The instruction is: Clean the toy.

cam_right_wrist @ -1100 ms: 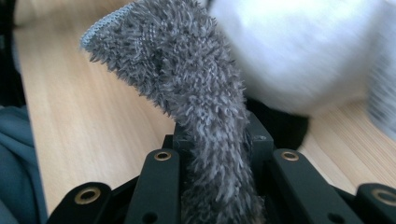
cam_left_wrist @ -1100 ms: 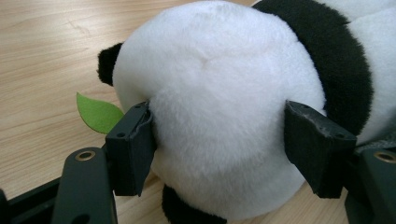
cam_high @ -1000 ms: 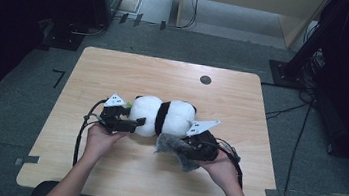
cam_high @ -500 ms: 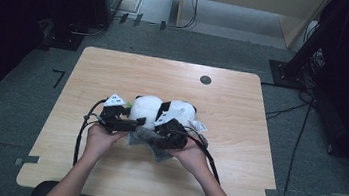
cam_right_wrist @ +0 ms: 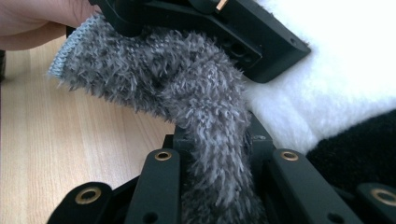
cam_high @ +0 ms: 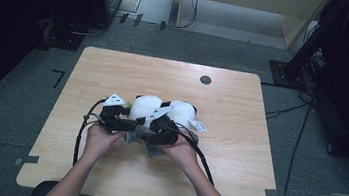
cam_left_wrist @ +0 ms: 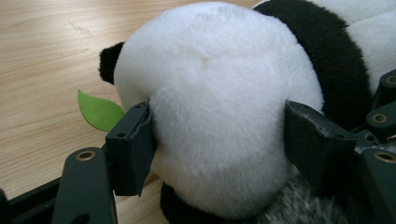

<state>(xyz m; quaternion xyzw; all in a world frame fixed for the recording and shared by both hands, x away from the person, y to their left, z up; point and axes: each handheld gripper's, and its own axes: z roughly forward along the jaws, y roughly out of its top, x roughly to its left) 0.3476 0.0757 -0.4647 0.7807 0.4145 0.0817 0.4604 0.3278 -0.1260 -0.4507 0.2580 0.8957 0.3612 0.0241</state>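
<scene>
Panda plush, white with black band and ears, lies on its side a little below the middle of the high view, on the wooden counter. Left gripper sits at the plush's left end; in the left gripper view its fingers press into both flanks of the round white head, grasping it. Green felt leaf pokes out at the left of the head, just above the counter surface. Right gripper sits just beside the left one, at the plush's lower edge; in the right gripper view its fingers are clenched on a strip of grey fuzzy cloth, which rises from between them and bends left toward the other gripper's black body. White tag lies at the plush's right end. Counter edges: bare wood runs wide to the right and toward the top of the high view, where a dark round grommet sits; less bare wood lies at the left, and the near edge is crossed by both forearms.
</scene>
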